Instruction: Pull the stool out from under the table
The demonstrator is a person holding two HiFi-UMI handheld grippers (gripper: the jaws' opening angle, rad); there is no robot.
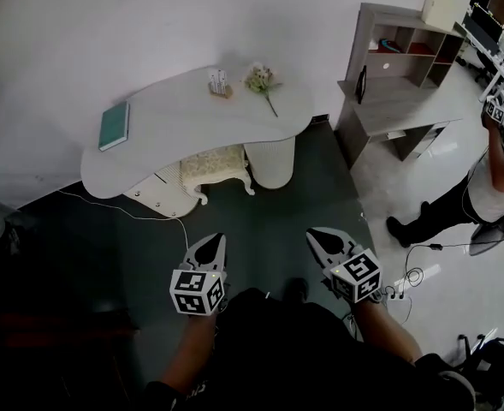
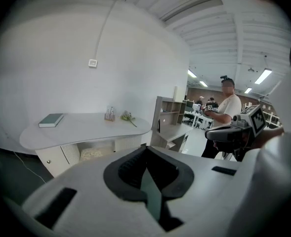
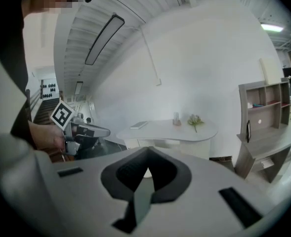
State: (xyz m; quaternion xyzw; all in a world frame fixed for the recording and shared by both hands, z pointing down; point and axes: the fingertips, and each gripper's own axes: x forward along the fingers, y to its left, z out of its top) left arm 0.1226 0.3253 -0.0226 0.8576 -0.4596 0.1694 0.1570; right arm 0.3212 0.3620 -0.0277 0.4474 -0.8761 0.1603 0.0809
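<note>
The left gripper (image 1: 210, 241) and the right gripper (image 1: 322, 233) were held low, close to the person's body, over the dark floor (image 1: 269, 217). Both pointed toward the white tabletop (image 1: 174, 114). The left fingers (image 2: 129, 172) were pressed together with nothing between them. The right fingers (image 3: 125, 174) were pressed together too, and they held nothing.

The stool (image 1: 215, 163) was tucked under the tabletop. It had a cream seat with a pattern and white legs. Its front edge and two of its legs stuck out a little from under the tabletop. It stood between a white drawer box (image 1: 159, 193) and a round white post (image 1: 270, 163). Both grippers were well away from the stool and did not touch it.

On the tabletop lay a green book (image 1: 114, 126) near the left end. A small holder (image 1: 219, 83) and a flower (image 1: 263, 81) were near the back edge. A thin white cable (image 1: 123, 208) ran across the floor by the drawer box. A grey shelf (image 1: 397, 62) stood off to the right. Another person (image 1: 483, 191) stood beyond it, holding up one more gripper (image 1: 500, 110).
</note>
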